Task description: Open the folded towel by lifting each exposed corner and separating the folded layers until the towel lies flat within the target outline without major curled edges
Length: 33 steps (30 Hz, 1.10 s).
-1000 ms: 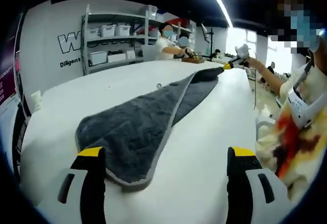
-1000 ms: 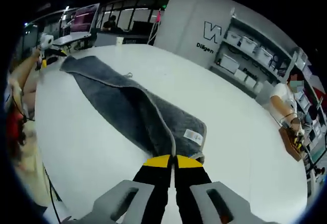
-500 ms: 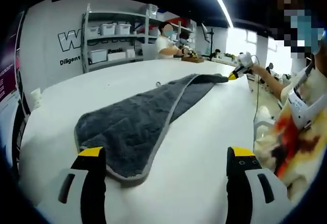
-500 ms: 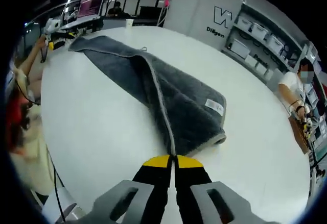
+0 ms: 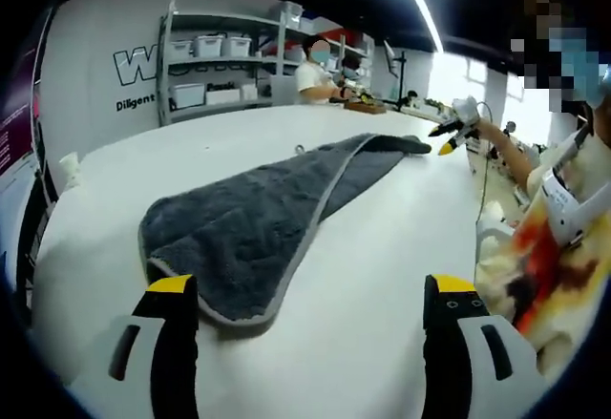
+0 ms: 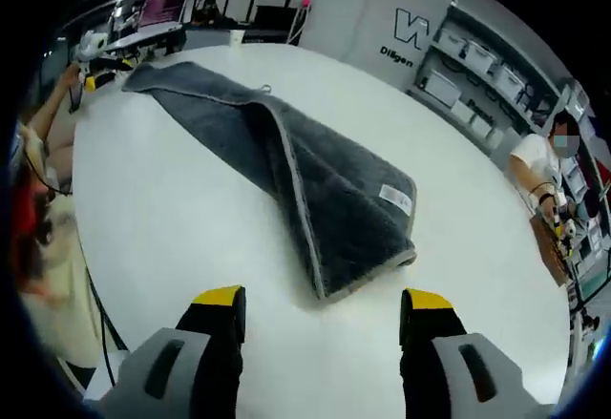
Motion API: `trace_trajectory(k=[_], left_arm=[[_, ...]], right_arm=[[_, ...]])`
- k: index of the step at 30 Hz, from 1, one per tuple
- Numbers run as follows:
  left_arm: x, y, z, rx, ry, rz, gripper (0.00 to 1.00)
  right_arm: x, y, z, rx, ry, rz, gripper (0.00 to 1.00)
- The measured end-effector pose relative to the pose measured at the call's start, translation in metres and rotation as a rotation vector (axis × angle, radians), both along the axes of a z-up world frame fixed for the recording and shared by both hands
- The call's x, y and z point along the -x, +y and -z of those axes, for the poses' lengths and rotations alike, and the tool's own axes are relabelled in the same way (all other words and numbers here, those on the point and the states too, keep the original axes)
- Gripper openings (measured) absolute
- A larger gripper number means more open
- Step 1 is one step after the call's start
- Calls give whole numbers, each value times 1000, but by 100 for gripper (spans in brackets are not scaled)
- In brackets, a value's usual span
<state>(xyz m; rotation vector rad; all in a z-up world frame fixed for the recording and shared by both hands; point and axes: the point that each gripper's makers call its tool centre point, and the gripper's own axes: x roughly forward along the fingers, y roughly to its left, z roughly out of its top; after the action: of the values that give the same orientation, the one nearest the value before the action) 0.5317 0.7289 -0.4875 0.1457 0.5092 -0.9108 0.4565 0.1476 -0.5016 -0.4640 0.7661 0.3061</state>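
Right gripper view: both my grippers gape, empty; towel [image 6: 286,176] half-folded on worktop [image 6: 172,238]. Next, I'd grab its upper layer's edge.

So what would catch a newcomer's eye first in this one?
The long dark grey towel lying across the white table, one layer still folded over along its pale trimmed edge, with a small white label near the end closest to the right gripper. That gripper hangs open, clear of the towel; the left gripper is open at the opposite end.
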Motion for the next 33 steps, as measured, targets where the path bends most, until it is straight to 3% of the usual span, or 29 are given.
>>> trace_trajectory(k=[4,7,14,17,20,24,28,33], left_arm=[[0,0,0,2,3,-18,96],[1,0,0,-7,3,-28,96],[-5,11,6,-68,-5,-103,89],[-7,16,11,-78,2,-139,75],[-9,22,13,-55,14,-186,63],[-14,29,19,7,66,-259,60],[-13,30,27,-20,66,-252,45],[-21,31,28,27,78,-272,27]], right_arm=[[6,10,-4,6,-1,-11,92],[7,14,-8,9,-10,-21,99],[10,28,-16,5,-31,-53,99],[9,30,-19,-8,-45,-50,99],[9,31,-17,-10,-45,-48,97],[10,30,-13,-1,-32,-45,96],[9,29,-13,-6,-36,-39,93],[7,26,-15,0,-46,-32,88]])
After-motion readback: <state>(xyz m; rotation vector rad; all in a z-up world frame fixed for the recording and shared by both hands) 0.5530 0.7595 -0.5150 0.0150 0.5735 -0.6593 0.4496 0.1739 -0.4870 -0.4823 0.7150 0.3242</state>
